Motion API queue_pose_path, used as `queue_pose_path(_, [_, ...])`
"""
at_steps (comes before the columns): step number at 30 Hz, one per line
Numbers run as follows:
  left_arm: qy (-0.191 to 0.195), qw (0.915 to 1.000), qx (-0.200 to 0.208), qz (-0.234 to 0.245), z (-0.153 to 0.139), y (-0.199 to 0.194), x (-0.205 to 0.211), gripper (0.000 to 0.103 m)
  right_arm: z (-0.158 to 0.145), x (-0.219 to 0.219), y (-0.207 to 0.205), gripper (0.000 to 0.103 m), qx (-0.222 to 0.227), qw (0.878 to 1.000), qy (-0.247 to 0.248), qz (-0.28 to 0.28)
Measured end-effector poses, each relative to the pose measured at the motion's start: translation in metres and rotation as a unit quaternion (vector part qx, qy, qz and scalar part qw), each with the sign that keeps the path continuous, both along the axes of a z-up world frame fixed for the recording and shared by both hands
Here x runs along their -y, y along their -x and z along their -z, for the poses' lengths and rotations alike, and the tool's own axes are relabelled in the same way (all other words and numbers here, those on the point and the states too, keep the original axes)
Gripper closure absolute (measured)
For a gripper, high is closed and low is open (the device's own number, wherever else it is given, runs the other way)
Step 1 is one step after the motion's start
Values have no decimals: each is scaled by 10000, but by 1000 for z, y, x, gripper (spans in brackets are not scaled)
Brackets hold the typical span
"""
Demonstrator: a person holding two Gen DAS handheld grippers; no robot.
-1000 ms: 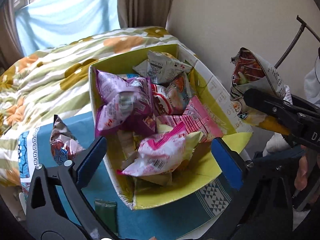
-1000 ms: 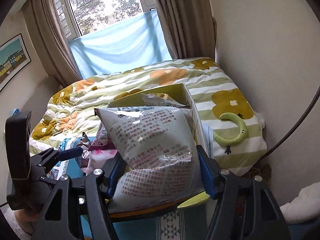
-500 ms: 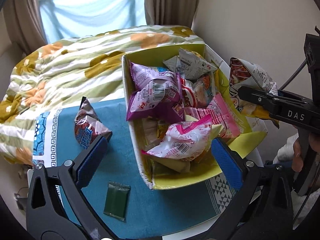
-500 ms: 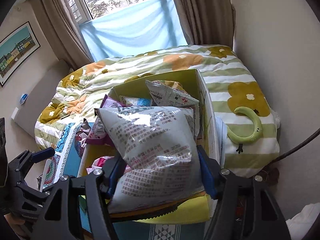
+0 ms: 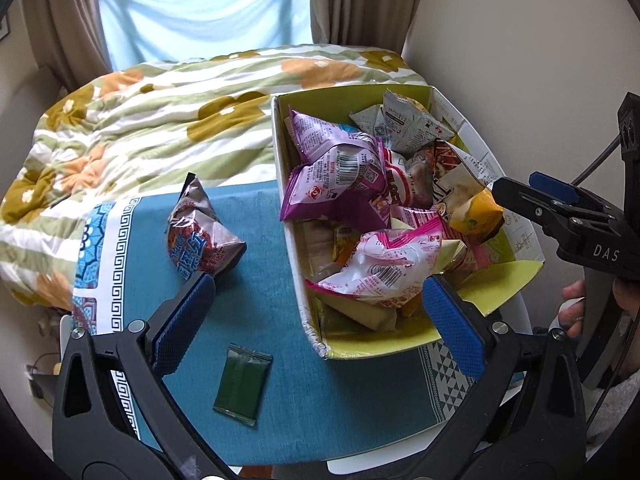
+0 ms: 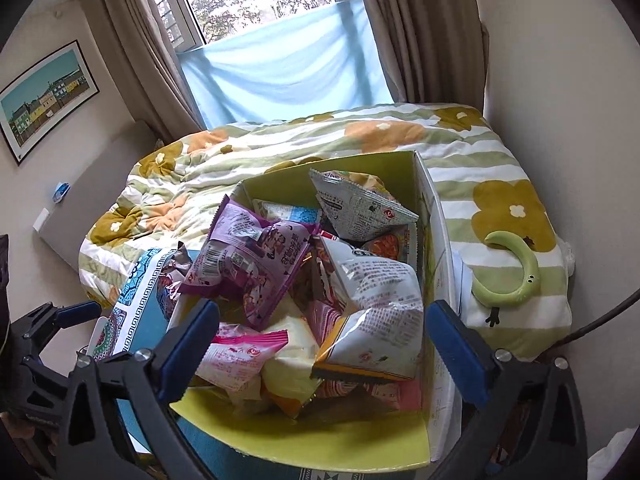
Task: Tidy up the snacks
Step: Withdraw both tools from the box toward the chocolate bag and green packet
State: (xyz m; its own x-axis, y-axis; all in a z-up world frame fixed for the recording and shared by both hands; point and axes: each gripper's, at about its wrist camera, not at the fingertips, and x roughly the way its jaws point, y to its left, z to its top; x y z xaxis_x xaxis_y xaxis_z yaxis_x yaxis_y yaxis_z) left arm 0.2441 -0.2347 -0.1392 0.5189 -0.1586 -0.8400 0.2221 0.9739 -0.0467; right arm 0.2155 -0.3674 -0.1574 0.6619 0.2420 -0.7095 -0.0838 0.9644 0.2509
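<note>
A yellow-green cardboard box [image 5: 280, 152] on the teal tablecloth holds several snack bags; it also shows in the right wrist view [image 6: 360, 444]. A silver chip bag [image 6: 372, 320] lies on the pile inside, free of my right gripper [image 6: 320, 344], which is open just above the box's near end. My left gripper [image 5: 316, 320] is open and empty over the box's near left corner. A brown-and-blue snack bag [image 5: 200, 232] and a flat dark green packet [image 5: 242, 380] lie on the cloth left of the box.
The small table [image 5: 280, 432] stands against a bed with a flowered green quilt [image 5: 140, 120]. A wall is close on the right. A green curved toy [image 6: 516, 276] lies on the quilt right of the box. The left gripper shows at the far left [image 6: 60, 320].
My right gripper has opened and the silver chip bag has dropped from it into the box. My left gripper has drawn back and to the left, bringing the green packet and brown bag into view.
</note>
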Motion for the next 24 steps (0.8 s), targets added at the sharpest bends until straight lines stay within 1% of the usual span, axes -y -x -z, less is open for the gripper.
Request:
queue_pose_path(3, [-66, 10000, 9, 4, -2, 2, 0, 1, 1, -1, 4, 0, -53, 10000, 22, -68])
queue_pose_path(5, [-83, 10000, 50, 17, -6, 4, -1, 1, -1, 0, 6, 0, -8, 10000, -24, -65])
queue_pose_path(11, [-107, 9992, 377, -13, -24, 17, -12, 1, -19, -5, 17, 0, 229, 9996, 20, -144])
queue_pose_path(20, [-146, 9964, 780, -311, -49, 41, -61, 0, -55, -35, 36, 0, 595, 9979, 169, -209])
queue_pose_path(24, [-78, 9960, 859, -227, -52, 42, -86, 1, -67, -58, 44, 0, 746, 9966, 286, -215])
